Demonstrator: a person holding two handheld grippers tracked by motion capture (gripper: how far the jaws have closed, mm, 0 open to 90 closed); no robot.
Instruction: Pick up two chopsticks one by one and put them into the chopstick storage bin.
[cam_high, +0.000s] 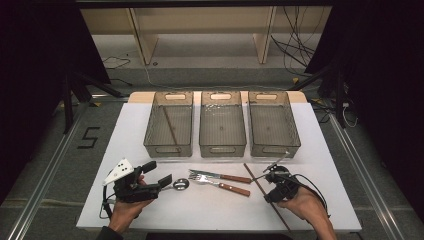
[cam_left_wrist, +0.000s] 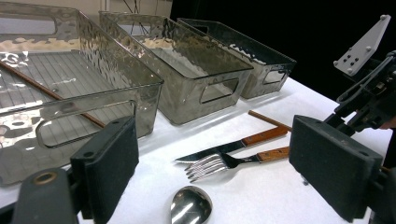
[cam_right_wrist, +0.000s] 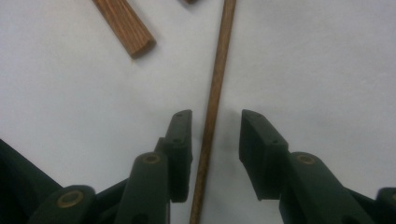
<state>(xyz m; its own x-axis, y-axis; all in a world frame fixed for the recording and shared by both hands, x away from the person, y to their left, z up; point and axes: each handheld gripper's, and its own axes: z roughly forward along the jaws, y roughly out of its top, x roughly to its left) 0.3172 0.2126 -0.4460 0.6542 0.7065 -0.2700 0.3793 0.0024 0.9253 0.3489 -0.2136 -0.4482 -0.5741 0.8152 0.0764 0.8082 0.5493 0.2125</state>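
Observation:
A brown chopstick (cam_high: 254, 177) lies slantwise on the white table (cam_high: 210, 210) at the right. My right gripper (cam_high: 270, 179) points down over it. In the right gripper view the chopstick (cam_right_wrist: 219, 60) runs between the jaws of the right gripper (cam_right_wrist: 215, 116), with a gap on each side, so the pads are off it. My left gripper (cam_high: 159, 172) rests at the table's left, open and empty. Its wide-set jaws (cam_left_wrist: 212, 140) face a spoon (cam_left_wrist: 190, 205), a fork (cam_left_wrist: 210, 164) and a knife (cam_left_wrist: 219, 149).
Three clear bins stand in a row at the back: left bin (cam_high: 167, 149), middle bin (cam_high: 222, 149), right bin (cam_high: 275, 149). A second chopstick (cam_high: 171, 127) lies in the left one. Spoon (cam_high: 180, 184), fork (cam_high: 220, 185) and knife (cam_high: 220, 175) lie mid-table. A wooden handle end (cam_right_wrist: 123, 25) is near the right gripper.

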